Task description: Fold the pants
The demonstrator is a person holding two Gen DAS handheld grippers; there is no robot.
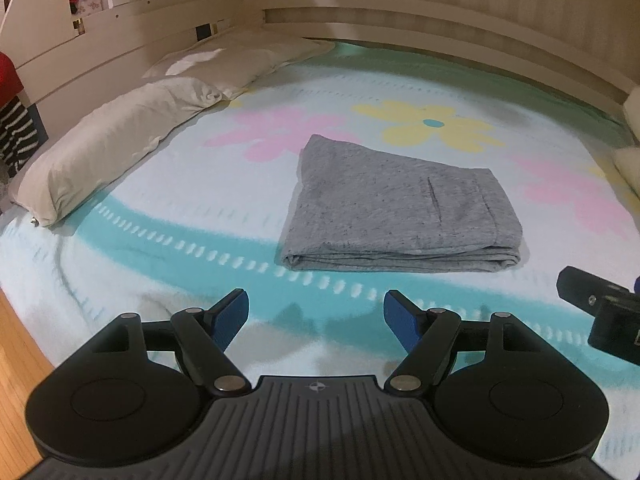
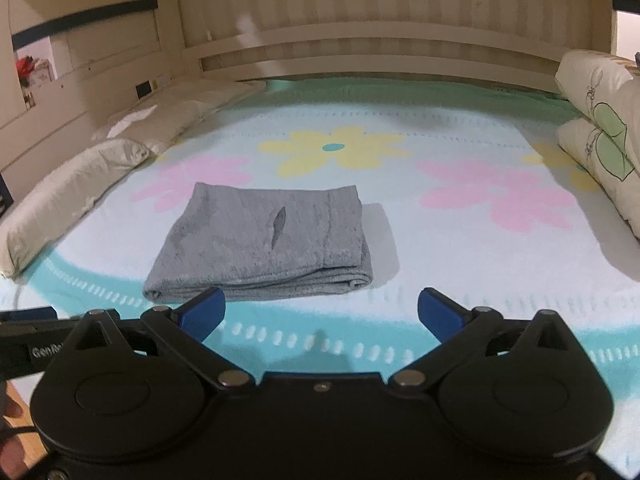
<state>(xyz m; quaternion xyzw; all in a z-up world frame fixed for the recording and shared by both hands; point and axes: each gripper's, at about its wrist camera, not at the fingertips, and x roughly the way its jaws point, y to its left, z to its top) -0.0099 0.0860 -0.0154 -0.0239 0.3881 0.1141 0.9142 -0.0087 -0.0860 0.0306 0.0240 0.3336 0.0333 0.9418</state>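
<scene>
In the left wrist view, your left gripper (image 1: 316,320) stood with jaws apart and nothing between them; the folded grey pants (image 1: 396,216) lay on the flowered bedspread (image 1: 160,240) just ahead, slightly right. In the right wrist view, your right gripper (image 2: 320,314) was likewise spread and empty, the pants (image 2: 260,240) ahead, slightly left.

Bedroom, flowered bedspread (image 1: 168,240), pillows (image 1: 100,156)

The folded pants (image 1: 396,212) lie on the bed (image 1: 160,248), at twelve o'clock from both tongs and apart from them. A long pillow (image 1: 104,160) lies at ten o'clock along the bed's edge; two stacked pillows (image 2: 600,128) lie at two o'clock.
</scene>
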